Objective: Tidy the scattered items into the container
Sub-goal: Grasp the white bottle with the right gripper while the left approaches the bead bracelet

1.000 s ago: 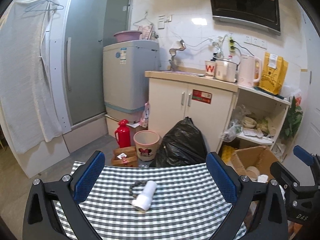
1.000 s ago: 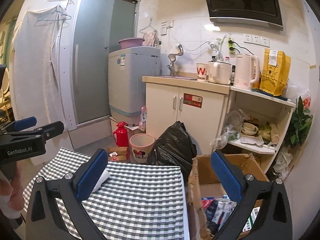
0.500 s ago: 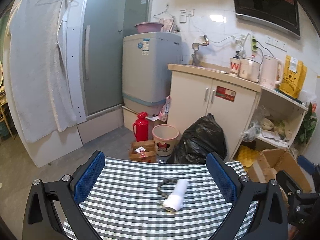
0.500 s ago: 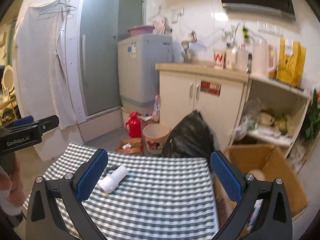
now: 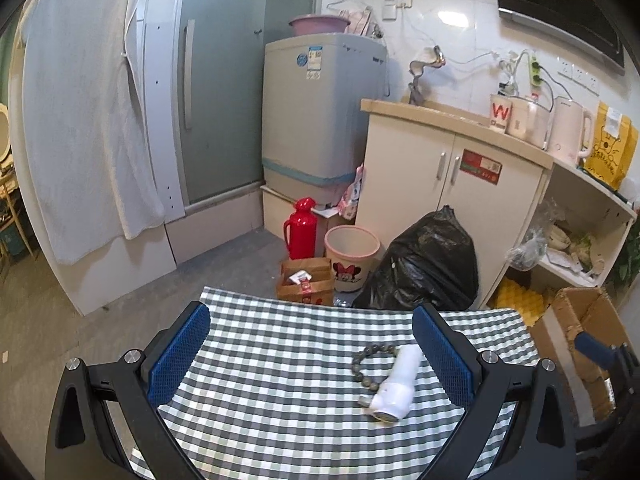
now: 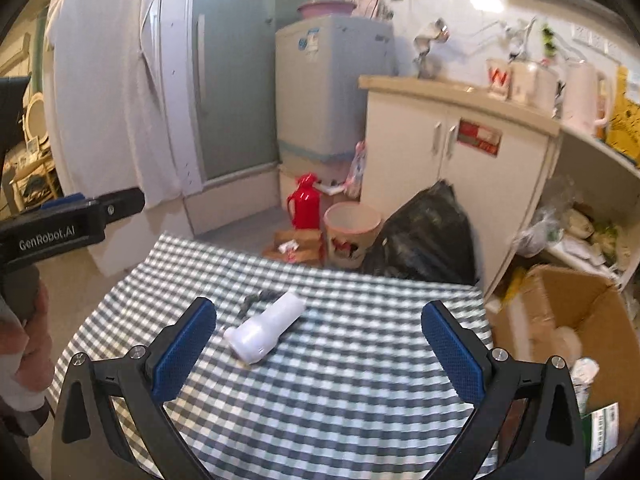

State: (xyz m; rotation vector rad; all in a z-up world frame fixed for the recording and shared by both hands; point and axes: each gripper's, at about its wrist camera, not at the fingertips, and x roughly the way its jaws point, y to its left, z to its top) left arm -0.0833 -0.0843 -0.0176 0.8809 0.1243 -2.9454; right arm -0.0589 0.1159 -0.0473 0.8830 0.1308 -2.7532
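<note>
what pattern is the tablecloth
Green-and-white gingham check on the tablecloth, clearest in the left wrist view.

Checked-cloth table (image 5: 256, 364), white bottle (image 5: 394, 390) lying touching bead bracelet (image 5: 370, 360)

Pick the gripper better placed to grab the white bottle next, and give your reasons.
Right, probably. The right gripper is open with the white bottle lying between its fingers, and the cardboard box sits on its side. In the left gripper view the bottle lies close to one finger.
</note>
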